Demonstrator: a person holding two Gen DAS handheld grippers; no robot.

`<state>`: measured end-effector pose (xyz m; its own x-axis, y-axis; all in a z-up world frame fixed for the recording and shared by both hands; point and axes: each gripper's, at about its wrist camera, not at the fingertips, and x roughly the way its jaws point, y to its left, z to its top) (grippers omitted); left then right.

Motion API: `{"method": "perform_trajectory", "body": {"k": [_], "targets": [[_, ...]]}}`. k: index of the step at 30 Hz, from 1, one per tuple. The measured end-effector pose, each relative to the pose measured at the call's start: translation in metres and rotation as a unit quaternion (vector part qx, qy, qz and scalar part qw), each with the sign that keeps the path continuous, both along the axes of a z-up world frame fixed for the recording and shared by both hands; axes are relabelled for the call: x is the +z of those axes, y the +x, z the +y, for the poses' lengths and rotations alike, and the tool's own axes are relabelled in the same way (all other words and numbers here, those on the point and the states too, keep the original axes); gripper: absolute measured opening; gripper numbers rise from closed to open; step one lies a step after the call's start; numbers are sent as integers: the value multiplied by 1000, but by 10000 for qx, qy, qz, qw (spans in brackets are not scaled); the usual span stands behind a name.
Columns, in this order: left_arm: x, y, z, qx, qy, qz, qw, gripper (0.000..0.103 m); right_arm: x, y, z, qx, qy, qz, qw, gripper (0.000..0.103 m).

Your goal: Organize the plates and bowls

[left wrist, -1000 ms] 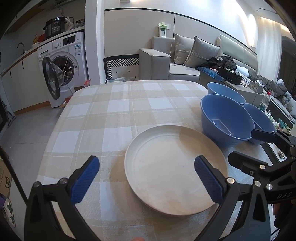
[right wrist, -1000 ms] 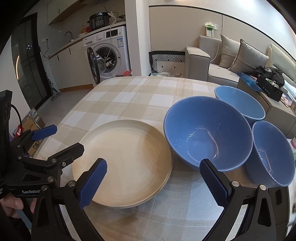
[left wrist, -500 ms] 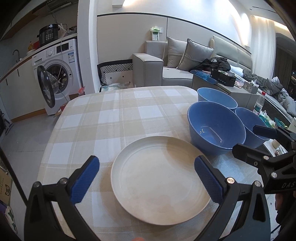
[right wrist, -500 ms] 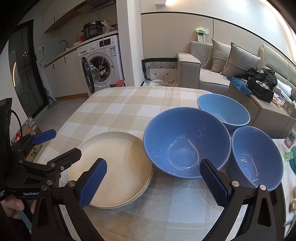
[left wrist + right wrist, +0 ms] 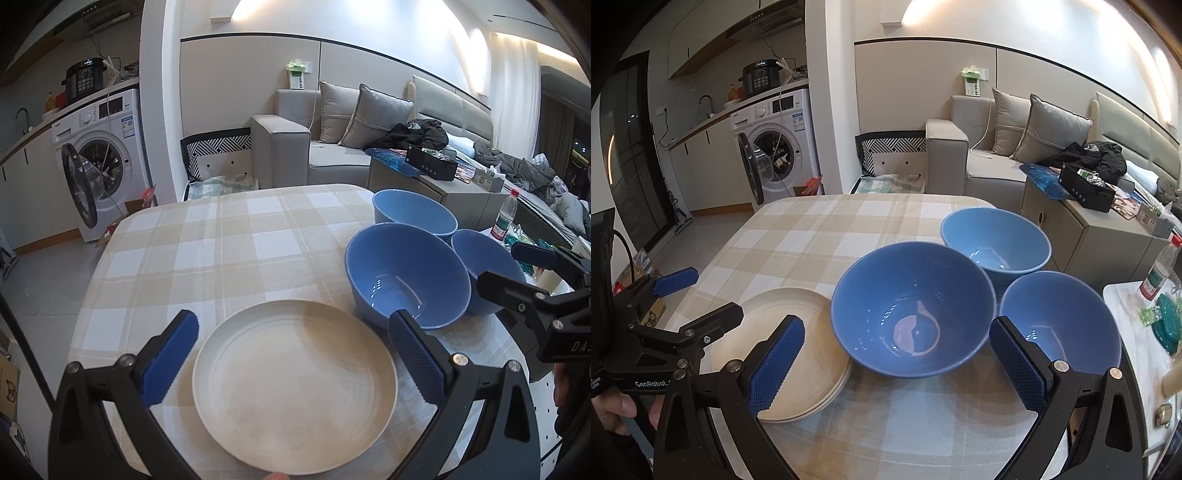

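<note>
Hovering with jaws wide and empty, the left gripper (image 5: 293, 345) frames the plate (image 5: 295, 369) and the right gripper (image 5: 895, 350) the big bowl (image 5: 912, 306).

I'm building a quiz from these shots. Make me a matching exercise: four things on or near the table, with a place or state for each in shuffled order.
Things:
1. plates
2. largest bowl
3. washing machine
4. water bottle

Descriptions:
A. door hanging open
B. stacked, cream-coloured
C. upright, beyond the table's right edge
D. blue, right beside the plates

Pairs: 1-B, 2-D, 3-A, 4-C
</note>
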<state>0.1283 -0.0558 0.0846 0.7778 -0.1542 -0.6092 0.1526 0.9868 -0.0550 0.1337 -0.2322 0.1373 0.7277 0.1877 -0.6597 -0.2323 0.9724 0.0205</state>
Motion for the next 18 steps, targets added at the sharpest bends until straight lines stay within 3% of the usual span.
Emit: {"method": "perform_trajectory", "body": {"k": [18], "targets": [[25, 31, -41, -381, 69, -146, 9991, 103, 29, 22, -47, -194, 23, -137, 9997, 102]]}}
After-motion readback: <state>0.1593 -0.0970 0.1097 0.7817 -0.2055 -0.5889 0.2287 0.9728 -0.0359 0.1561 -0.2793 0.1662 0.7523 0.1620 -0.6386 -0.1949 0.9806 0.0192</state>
